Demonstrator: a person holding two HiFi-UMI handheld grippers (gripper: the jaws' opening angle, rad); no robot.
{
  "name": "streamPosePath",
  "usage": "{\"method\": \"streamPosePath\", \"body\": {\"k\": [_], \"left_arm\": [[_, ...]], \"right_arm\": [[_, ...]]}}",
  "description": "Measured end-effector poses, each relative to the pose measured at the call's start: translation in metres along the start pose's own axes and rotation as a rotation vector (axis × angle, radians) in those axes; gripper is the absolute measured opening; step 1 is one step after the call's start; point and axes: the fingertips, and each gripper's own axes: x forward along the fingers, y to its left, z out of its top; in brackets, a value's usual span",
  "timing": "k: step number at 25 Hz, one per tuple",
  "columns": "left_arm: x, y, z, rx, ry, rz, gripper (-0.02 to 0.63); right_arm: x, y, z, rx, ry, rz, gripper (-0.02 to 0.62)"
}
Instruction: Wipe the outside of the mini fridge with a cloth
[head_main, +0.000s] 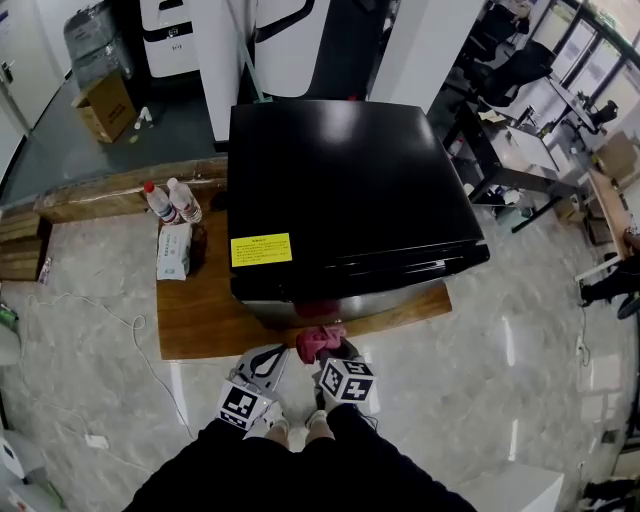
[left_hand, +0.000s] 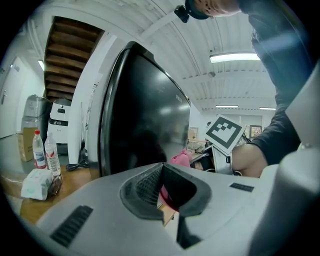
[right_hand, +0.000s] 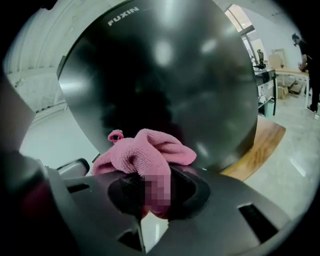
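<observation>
The black mini fridge (head_main: 340, 190) stands on a low wooden platform (head_main: 200, 315), its glossy door (right_hand: 165, 85) facing me. A pink cloth (head_main: 316, 342) hangs bunched at the door's lower front edge, with my right gripper (head_main: 336, 354) shut on it. In the right gripper view the cloth (right_hand: 142, 152) bulges out over the jaws, close to the door. My left gripper (head_main: 268, 360) sits just left of it, jaws together with nothing in them. The left gripper view shows the door's side (left_hand: 145, 120) and the cloth (left_hand: 181, 159) beyond.
Two water bottles (head_main: 172, 201) and a tissue pack (head_main: 173, 250) sit on the platform left of the fridge. A yellow label (head_main: 261, 249) is on the fridge top. A cardboard box (head_main: 105, 105) stands behind; desks (head_main: 520, 150) are to the right. Glossy tiled floor (head_main: 90, 350) surrounds the platform.
</observation>
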Motion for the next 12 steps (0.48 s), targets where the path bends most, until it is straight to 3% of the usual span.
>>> {"method": "streamPosePath", "body": {"k": [8, 12], "left_arm": [[0.007, 0.026, -0.040, -0.006, 0.045, -0.015, 0.006], [0.011, 0.028, -0.038, 0.013, 0.044, -0.027, 0.006]], "right_arm": [[0.049, 0.004, -0.042, 0.189, 0.077, -0.054, 0.075], [0.058, 0.003, -0.041, 0.201, 0.125, -0.078, 0.075]]}}
